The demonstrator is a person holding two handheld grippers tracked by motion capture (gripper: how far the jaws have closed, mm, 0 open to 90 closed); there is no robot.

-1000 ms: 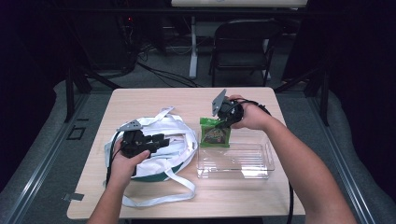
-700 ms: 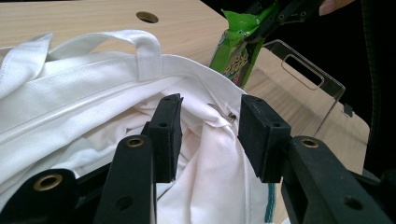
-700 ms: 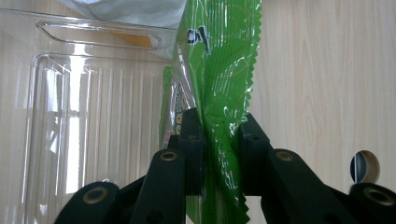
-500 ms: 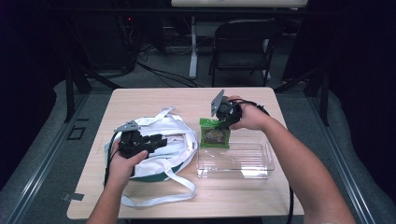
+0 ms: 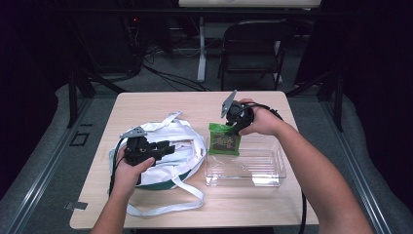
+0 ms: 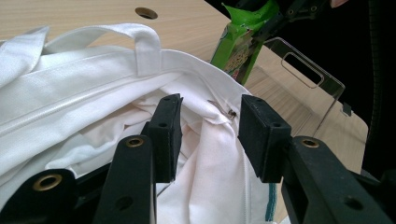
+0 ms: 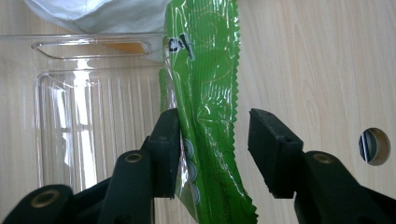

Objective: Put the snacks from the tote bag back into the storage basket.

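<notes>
A white cloth bag with long straps lies open at the table's left. My left gripper rests on its rim. In the left gripper view the bag lies in loose folds between the parted jaws of the left gripper, and the pads do not squeeze it. A green snack packet stands at the far left corner of a clear plastic box. My right gripper is at its top. Its jaws have just been opening. The packet hangs between the jaws of the right gripper, leaning on one pad.
The clear box is empty apart from the packet at its edge. The bag's straps trail towards the table's near edge. A folding chair stands beyond the far edge. A cable hole is in the tabletop.
Both hands have stayed where they were. The right gripper's jaws look wider apart at the top of the green packet, which stays at the box's corner.
</notes>
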